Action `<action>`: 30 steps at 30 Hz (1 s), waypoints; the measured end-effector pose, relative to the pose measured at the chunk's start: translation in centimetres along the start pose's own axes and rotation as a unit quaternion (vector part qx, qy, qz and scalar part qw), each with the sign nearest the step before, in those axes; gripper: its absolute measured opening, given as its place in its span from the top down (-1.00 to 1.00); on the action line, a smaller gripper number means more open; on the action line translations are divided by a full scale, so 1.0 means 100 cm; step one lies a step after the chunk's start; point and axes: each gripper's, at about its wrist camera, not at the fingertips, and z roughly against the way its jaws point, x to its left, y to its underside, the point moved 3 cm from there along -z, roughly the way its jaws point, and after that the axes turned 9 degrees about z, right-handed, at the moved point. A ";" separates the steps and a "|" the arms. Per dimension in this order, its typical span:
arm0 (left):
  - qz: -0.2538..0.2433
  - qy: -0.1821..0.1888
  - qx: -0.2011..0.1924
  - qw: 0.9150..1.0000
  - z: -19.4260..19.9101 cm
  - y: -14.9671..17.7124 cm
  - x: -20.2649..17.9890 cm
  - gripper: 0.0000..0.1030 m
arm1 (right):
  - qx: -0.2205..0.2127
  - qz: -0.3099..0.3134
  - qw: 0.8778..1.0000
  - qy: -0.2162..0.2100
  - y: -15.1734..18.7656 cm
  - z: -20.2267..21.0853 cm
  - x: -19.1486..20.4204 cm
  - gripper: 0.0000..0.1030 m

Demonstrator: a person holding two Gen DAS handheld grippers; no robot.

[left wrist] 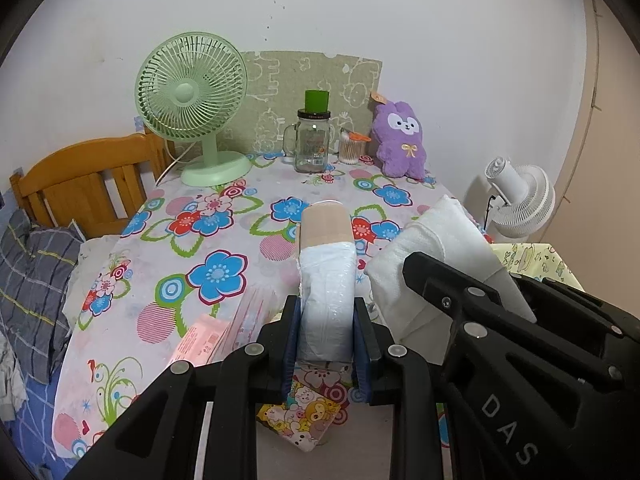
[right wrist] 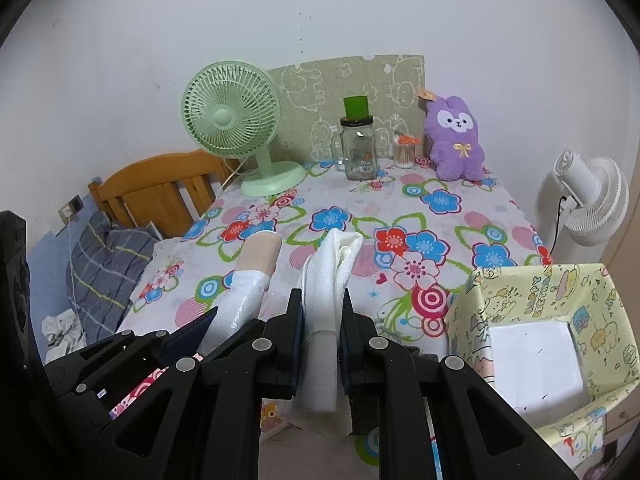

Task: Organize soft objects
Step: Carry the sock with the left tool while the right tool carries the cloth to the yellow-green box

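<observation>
Clamping a plastic-wrapped white-and-beige tissue pack [left wrist: 326, 280] lengthwise, the left gripper [left wrist: 326, 336] holds it clear of the floral tablecloth [left wrist: 224, 248]; the right gripper [right wrist: 322, 344] pinches a folded white cloth [right wrist: 330, 280] — nearer the yellow cartoon-print box [right wrist: 536, 300], reading "HAPPY". "DAS" marks the right gripper.

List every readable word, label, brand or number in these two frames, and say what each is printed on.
"DAS" – white letters on the right gripper body, seen from the left wrist view.
Yellow patterned box: lettering along its wall, too warped to read.
Glass jar label: too small.
Pink pack print: blurred.
</observation>
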 end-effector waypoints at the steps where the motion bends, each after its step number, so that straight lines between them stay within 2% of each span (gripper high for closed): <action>1: 0.000 -0.001 -0.002 1.000 0.001 0.000 -0.002 0.54 | -0.001 0.001 1.000 0.000 -0.001 0.002 -0.001 0.66; 18: -0.008 -0.004 -0.019 1.000 0.012 -0.001 -0.047 0.54 | -0.017 0.003 1.000 0.021 -0.002 0.032 -0.040 0.66; 30: -0.024 0.011 -0.028 0.999 0.014 0.001 -0.085 0.54 | -0.031 -0.009 0.999 0.041 0.004 0.052 -0.077 0.66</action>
